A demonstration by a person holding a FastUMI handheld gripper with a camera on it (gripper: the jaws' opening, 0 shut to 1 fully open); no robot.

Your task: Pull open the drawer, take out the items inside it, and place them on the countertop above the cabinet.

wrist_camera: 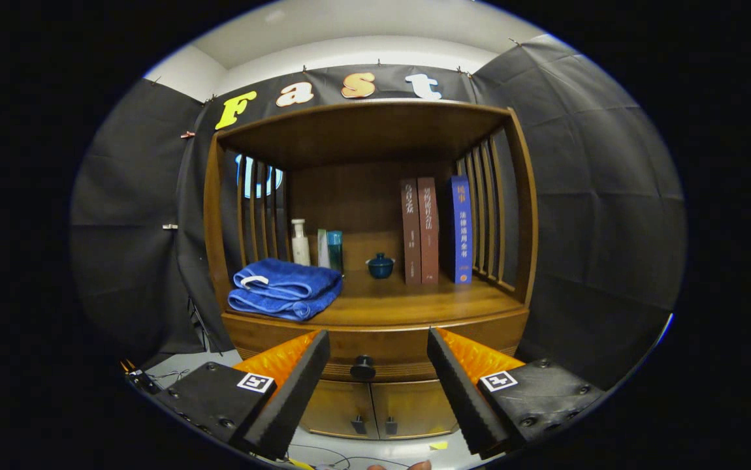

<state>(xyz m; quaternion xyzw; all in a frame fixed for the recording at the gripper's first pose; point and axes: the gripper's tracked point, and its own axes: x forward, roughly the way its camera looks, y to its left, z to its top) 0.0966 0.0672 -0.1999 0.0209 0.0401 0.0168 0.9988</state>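
Nothing of the task looks done yet: the drawer (375, 356) sits flush in the cabinet (375, 405), closed, so whatever lies inside it is hidden and I cannot say what or how many items wait there. Nearest, the gripper (379, 352) has its jaws spread wide and empty, holding nothing. The drawer's dark round knob (362, 369) stands between the fingers and just ahead of them, not yet touched. Below the knob, the two lower cabinet doors (372, 408) are shut, each with a small handle at the middle seam. Beyond the drawer front, the surface (408, 303) above the cabinet, where the items are meant to go, already carries several things: a folded blue towel (284, 287) near the front on one side, behind it a white bottle (300, 243) and a teal bottle (334, 250) standing upright, a small dark-blue lidded pot (381, 266) near the middle at the back, and three books (435, 230) standing upright at the far side. Bare wood remains in front of the pot and the books. What is left, as I judge it, is everything: closing on the knob, pulling the drawer out, then lifting out its contents.
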